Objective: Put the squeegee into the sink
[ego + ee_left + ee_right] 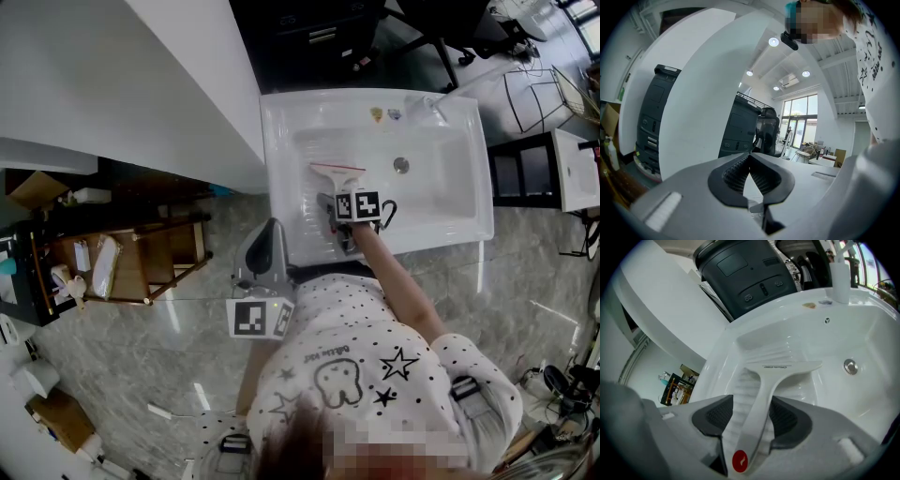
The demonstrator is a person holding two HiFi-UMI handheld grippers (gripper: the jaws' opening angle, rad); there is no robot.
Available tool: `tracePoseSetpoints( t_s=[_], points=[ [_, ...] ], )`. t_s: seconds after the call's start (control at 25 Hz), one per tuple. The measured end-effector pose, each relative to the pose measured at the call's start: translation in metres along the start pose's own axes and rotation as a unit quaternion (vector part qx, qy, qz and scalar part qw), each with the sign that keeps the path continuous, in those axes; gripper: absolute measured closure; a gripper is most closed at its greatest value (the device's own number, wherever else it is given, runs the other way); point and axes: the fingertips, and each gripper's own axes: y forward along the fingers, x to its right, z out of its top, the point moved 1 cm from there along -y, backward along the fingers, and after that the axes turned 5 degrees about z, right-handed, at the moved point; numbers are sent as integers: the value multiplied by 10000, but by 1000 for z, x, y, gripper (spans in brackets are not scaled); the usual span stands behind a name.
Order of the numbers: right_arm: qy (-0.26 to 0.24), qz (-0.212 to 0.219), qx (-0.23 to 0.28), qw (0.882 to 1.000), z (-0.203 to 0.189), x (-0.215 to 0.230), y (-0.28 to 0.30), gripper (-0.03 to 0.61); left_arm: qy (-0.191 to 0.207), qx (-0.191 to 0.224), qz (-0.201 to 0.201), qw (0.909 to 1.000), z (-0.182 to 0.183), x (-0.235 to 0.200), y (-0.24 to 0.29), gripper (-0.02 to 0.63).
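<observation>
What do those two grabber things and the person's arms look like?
Both the left gripper and right gripper have pale grey bodies with dark ribbed pads. Each carries a white cube printed with black square markers. The person wears a white shirt with black dots and stars.

I count one squeegee and one white sink, both in the upper middle of the head view. The sink has one drain, one tap and two small stickers on its far rim. There are two grippers, the left gripper and the right gripper, and two marker cubes, one on each. One person fills the bottom of the frame. One wooden rack stands at the left. Four ceiling lights shine in the upper middle of the left gripper view.
</observation>
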Motion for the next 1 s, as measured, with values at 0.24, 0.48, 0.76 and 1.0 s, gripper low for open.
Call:
tracePoseSetpoints(
  t_s=[0.24, 0.48, 0.76, 1.0],
  points=[
    [-52, -106, 17, 9999, 1, 1, -3, 311, -6, 0, -20, 10000, 0, 1, -1, 618],
    [85, -161, 283, 9994, 5, 10, -10, 275, -51, 15, -46, 10000, -1, 2, -1, 618],
    [165, -27, 320, 9993, 2, 13, -11, 275, -47, 29, -83, 10000, -2, 8, 0, 618],
    [107, 16, 388, 9992, 3, 9, -12, 276, -48, 21, -72, 10000, -3, 6, -4, 618]
  ],
)
